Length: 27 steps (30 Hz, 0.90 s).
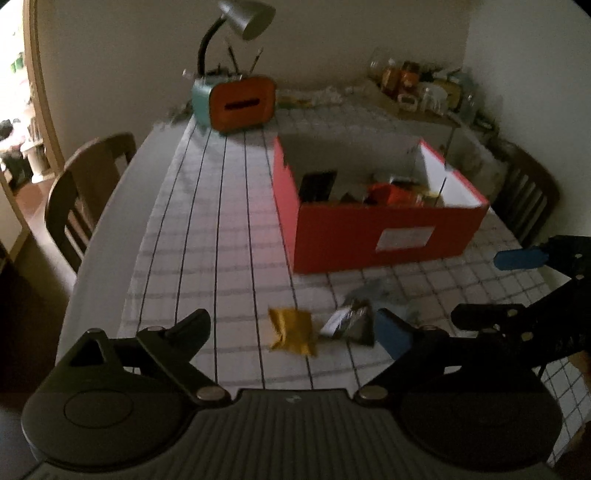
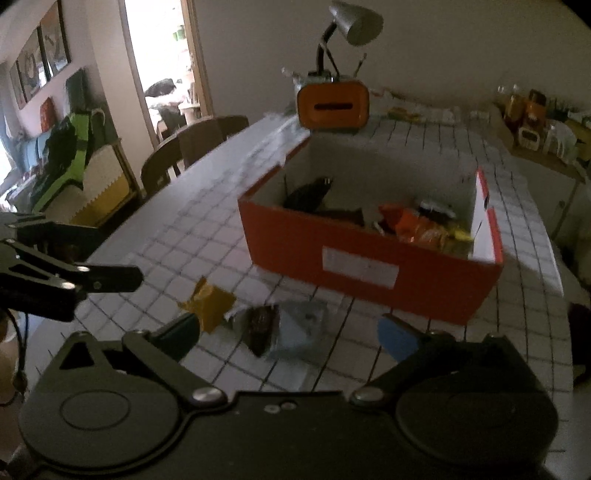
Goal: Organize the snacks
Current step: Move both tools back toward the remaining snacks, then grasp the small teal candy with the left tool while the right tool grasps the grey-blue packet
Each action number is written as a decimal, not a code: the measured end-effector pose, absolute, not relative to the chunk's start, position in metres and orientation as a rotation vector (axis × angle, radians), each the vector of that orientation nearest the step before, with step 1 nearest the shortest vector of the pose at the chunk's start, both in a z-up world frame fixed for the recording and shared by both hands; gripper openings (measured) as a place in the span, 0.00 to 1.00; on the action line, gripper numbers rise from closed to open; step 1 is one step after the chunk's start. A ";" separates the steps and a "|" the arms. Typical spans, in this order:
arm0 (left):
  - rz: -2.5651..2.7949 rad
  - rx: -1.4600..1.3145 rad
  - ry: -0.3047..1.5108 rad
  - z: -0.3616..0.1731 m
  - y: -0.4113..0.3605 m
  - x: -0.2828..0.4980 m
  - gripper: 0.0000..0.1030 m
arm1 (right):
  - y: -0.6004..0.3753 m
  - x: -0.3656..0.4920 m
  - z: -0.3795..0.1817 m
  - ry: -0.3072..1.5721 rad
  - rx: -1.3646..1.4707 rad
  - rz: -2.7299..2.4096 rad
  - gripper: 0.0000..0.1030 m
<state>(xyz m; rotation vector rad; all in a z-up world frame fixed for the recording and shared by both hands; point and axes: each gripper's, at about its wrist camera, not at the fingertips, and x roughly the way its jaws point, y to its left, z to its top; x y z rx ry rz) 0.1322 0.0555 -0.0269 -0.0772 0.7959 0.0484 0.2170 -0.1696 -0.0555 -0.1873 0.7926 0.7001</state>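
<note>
A red box (image 1: 388, 236) with white inner walls stands on the checked tablecloth and holds several snack packs (image 1: 391, 192). It also shows in the right wrist view (image 2: 369, 266). In front of it lie a yellow packet (image 1: 291, 330), a dark silver packet (image 1: 351, 323) and a pale blue packet (image 2: 301, 326). My left gripper (image 1: 291, 328) is open, its jaws wide apart above the yellow packet (image 2: 208, 301). My right gripper (image 2: 288, 330) is open over the dark packet (image 2: 260, 325) and the blue one. It also shows at the right of the left wrist view (image 1: 491, 288).
An orange and teal tissue holder (image 1: 236, 101) with a desk lamp (image 1: 243, 18) stands at the table's far end. Jars (image 1: 417, 85) crowd a shelf at the back right. Wooden chairs (image 1: 85, 192) stand along the table's left and right sides.
</note>
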 end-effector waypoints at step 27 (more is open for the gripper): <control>-0.233 0.240 0.947 -0.114 0.026 0.109 0.92 | -0.132 0.260 -0.145 0.903 -0.375 0.729 0.82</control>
